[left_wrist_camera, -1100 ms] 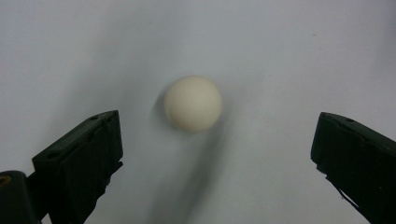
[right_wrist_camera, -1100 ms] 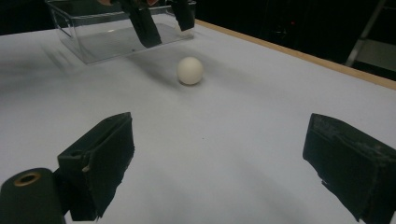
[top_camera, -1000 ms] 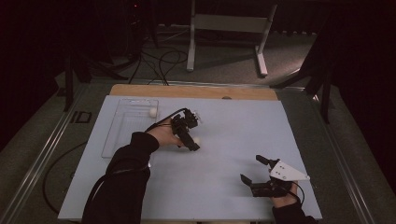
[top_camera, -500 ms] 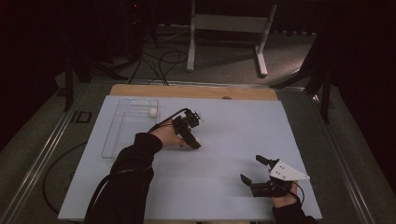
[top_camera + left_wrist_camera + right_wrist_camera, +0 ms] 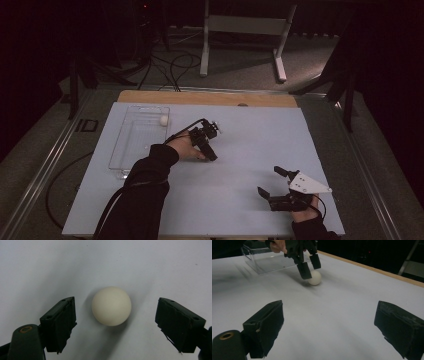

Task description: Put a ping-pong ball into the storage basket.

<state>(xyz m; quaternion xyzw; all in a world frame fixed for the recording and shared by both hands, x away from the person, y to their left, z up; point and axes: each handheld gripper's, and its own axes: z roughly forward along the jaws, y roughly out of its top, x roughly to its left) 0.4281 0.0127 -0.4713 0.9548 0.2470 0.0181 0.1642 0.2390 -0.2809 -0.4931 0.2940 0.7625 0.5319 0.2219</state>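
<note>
A cream-white ball (image 5: 111, 306) lies on the pale blue sheet (image 5: 240, 150). My left gripper (image 5: 116, 301) points down over it with one jaw on each side. The jaws have just been closing, but a gap remains on both sides and neither pad touches the ball. In the right gripper view the same ball (image 5: 315, 278) sits between the left gripper's (image 5: 309, 267) black jaws. In the high view the left gripper (image 5: 202, 142) stands just right of a clear tray. My right gripper (image 5: 269, 181) rests near the front right of the sheet, open and holding nothing (image 5: 329, 305).
The clear plastic tray (image 5: 120, 145) lies at the sheet's left and holds another white ball (image 5: 163, 120). A wooden strip (image 5: 210, 97) borders the sheet's far edge. Beyond the table are cables and a metal stand (image 5: 245, 25) on the floor.
The left gripper has shifted slightly toward the near side over the sheet. The right hand has stayed where it was.
</note>
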